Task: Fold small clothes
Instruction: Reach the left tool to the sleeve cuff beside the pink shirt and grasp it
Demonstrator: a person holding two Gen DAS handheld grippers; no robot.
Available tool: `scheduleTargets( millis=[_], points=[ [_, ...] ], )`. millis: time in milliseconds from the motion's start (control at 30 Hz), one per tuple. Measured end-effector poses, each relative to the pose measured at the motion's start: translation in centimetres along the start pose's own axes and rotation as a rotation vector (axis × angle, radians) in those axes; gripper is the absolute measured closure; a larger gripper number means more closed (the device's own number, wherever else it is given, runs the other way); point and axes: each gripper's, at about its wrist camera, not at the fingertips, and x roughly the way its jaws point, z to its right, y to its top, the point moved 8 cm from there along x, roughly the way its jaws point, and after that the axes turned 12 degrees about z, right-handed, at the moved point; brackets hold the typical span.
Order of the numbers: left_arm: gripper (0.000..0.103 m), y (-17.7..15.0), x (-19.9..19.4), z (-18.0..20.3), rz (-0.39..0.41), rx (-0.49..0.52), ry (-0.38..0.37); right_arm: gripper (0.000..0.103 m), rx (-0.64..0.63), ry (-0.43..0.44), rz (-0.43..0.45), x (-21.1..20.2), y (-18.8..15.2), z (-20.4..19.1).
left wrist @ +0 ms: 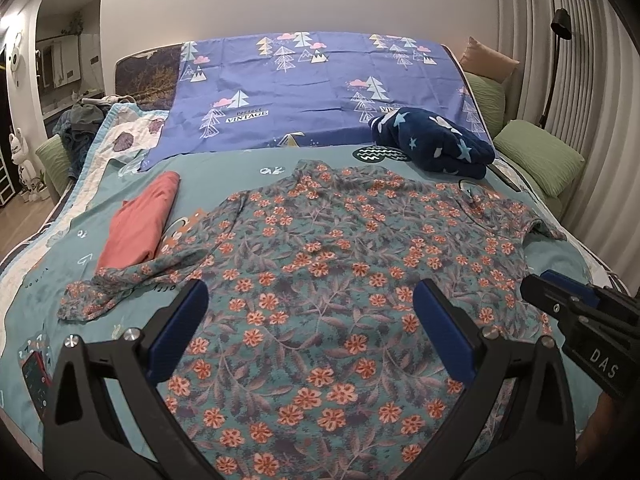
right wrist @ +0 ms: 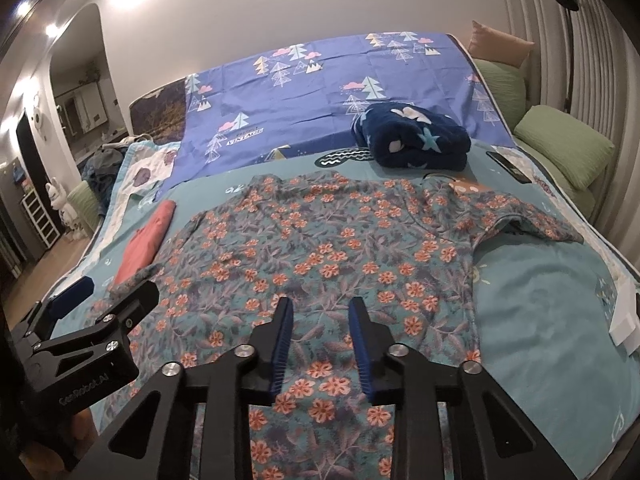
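One floral shirt (left wrist: 340, 264) lies spread flat on the teal bedspread (right wrist: 540, 292), at the near end of the bed, and everything else I can place against it. It is teal-grey with orange flowers and dusty leaves all over; its collar end points away toward the wall, its hem comes toward the two grippers, and it has two short sleeves, the one on the left side twisted and bunched into a narrow strip, the one on the right lying flatter with its edge slightly lifted. Just to the left of the shirt, beside that twisted sleeve, lies one folded salmon-pink garment (left wrist: 142, 222). Beyond the shirt's collar end and a little to the right sits one folded navy blanket with pale stars (right wrist: 412, 140). Behind that, one purple sheet printed with trees (left wrist: 304, 92) covers the far half of the bed. To the right of the shirt, off the bed's edge, I count two green pillows (left wrist: 540, 156), and a dark phone (right wrist: 508, 166) lies on the bedspread near the shirt's right shoulder. There are two grippers, both hovering over the hem. The left gripper (left wrist: 310, 324) has its blue-padded jaws spread wide above the cloth, nothing between them but the shirt lying below. The right gripper (right wrist: 320, 340) has its jaws drawn closer together, still parted with a clear gap, and no fold of the shirt pinched between the pads.
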Motion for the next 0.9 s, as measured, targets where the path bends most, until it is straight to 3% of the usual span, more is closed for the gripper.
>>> scheduleTargets(
  millis=[267, 467, 600, 767, 833, 900],
  points=[
    [0.001, -0.5, 0.3, -1.6, -0.002, -0.033, 0.015, 0.078, -0.019, 0.039, -0.01, 0.4, 0.0, -1.1],
    [0.002, -1.3, 1.3, -6.1, -0.039, -0.118, 0.066, 0.077, -0.047, 0.081, -0.041, 1.4, -0.1, -2.5],
    [0.004, -2.3, 2.4, -11.4, -0.083, -0.187, 0.133, 0.077, -0.077, 0.082, -0.063, 2.4, -0.3, -3.1],
    [0.01, -5.0, 3.2, -22.4, -0.108, -0.357, 0.343, 0.076, -0.101, 0.082, -0.099, 3.6, -0.9, -3.5],
    [0.017, -7.3, 3.5, -27.6, -0.14, -0.461, 0.427, 0.076, -0.1, 0.088, -0.116, 4.1, -1.3, -3.5],
    [0.02, -9.4, 3.8, -31.5, -0.158, -0.572, 0.465, 0.076, -0.102, 0.086, -0.129, 4.7, -1.5, -3.4]
  ],
)
